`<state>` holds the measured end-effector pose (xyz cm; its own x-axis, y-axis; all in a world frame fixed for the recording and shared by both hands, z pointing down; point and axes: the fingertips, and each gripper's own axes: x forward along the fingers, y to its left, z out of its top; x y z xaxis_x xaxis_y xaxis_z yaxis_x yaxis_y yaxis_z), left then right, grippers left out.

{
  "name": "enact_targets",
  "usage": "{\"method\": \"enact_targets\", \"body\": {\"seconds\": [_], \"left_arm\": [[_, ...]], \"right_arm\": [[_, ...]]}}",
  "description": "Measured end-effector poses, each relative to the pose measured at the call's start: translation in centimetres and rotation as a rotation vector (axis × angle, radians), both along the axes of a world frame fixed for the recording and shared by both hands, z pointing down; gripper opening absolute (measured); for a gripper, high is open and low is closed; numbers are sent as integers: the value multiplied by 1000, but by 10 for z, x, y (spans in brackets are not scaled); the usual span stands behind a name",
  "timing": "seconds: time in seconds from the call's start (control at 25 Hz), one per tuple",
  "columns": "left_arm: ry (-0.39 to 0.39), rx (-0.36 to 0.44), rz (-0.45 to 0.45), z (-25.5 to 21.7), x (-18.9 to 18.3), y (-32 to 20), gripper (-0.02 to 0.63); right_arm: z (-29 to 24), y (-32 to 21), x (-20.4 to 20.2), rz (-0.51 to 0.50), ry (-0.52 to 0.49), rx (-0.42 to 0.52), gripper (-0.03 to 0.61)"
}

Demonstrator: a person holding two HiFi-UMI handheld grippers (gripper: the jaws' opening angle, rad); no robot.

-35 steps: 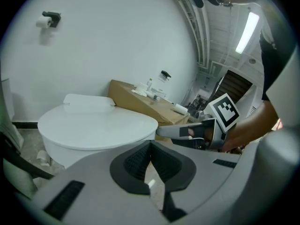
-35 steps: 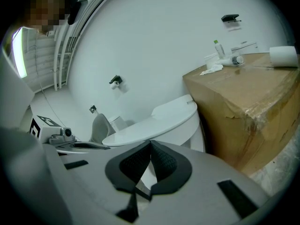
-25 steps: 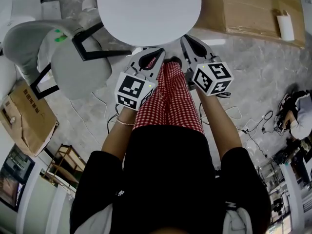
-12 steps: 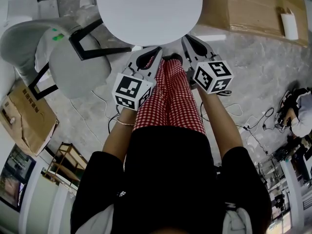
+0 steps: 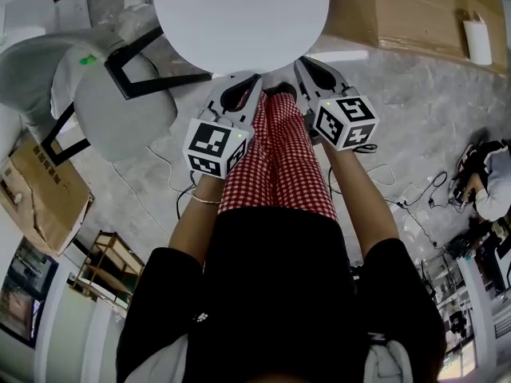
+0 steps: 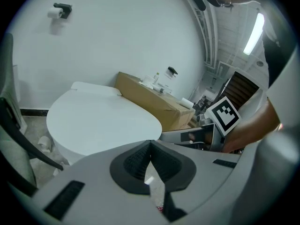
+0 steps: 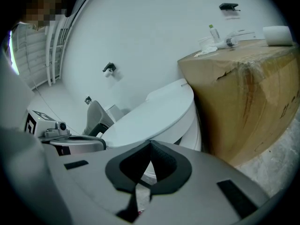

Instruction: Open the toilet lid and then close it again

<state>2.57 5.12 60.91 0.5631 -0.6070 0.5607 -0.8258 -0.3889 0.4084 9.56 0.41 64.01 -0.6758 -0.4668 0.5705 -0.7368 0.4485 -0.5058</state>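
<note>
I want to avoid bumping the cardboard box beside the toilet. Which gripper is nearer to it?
Right. The right gripper is close to the cardboard box, off its near corner; the left gripper is farther, across the person's legs, toward the chair.

**Tally time: pairs in my hands, singles around me**

Here we go. Two grippers, my left gripper (image 5: 254, 80) and my right gripper (image 5: 303, 61). Two marker cubes, a left cube (image 5: 214, 147) and a right cube (image 5: 345, 121). One toilet lid (image 5: 239, 14). One grey chair (image 5: 120, 106). Cardboard boxes: two, a big box (image 5: 399, 10) and a smaller box (image 5: 44, 194). Paper rolls, two for certain: a box roll (image 5: 477, 42) at the big box's right edge and a wall roll (image 6: 55, 14). The bottles on the box top are too small to count.
</note>
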Motion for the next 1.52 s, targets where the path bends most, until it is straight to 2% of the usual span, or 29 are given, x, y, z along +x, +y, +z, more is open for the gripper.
{"method": "enact_targets", "body": {"seconds": [0.4,0.96,1.52], "left_arm": [[-20,-43,-12,20,-2,4,4],[0,-85,-32,44,-1,10,3],[-14,-92,-11,67,4,15,5]], "right_arm": [[17,5,-1,-4,25,-30,20],[40,11,0,-28,58,-56,20],[63,15,2,-50,74,-76,20]]}}
